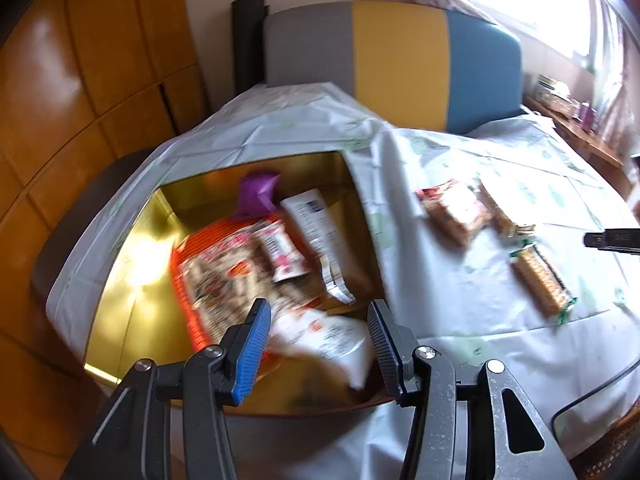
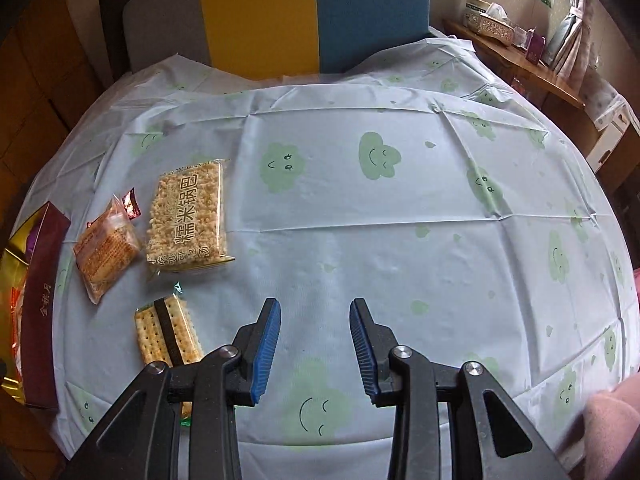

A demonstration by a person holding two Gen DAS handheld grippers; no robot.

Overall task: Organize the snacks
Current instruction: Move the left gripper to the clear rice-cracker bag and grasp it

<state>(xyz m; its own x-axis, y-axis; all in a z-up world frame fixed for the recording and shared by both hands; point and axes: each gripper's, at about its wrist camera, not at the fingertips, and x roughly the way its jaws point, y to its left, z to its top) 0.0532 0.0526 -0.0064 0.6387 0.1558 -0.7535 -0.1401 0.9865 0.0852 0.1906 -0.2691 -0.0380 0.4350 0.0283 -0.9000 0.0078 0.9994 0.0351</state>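
A gold-lined box (image 1: 132, 272) sits at the table's left and holds several snacks: a purple packet (image 1: 256, 196), a white wrapper (image 1: 316, 232), an orange-red pack (image 1: 224, 276). My left gripper (image 1: 318, 332) hovers open over its near side. A blurred white packet (image 1: 332, 340) lies in the box below the jaws, apart from both pads. On the cloth lie a rice-cake packet (image 2: 188, 220), an orange packet (image 2: 106, 252) and a cracker packet (image 2: 168, 336). My right gripper (image 2: 316, 344) is open over bare cloth, just right of the cracker packet, with nothing between its fingers.
The box's maroon outer wall (image 2: 40, 300) is at the far left. A grey, yellow and blue chair back (image 1: 400, 64) stands behind the table. Wooden cabinets (image 1: 80, 80) are on the left, a shelf with a tissue box (image 2: 488, 20) is at the right. A pink sleeve (image 2: 612, 420) is at the lower right.
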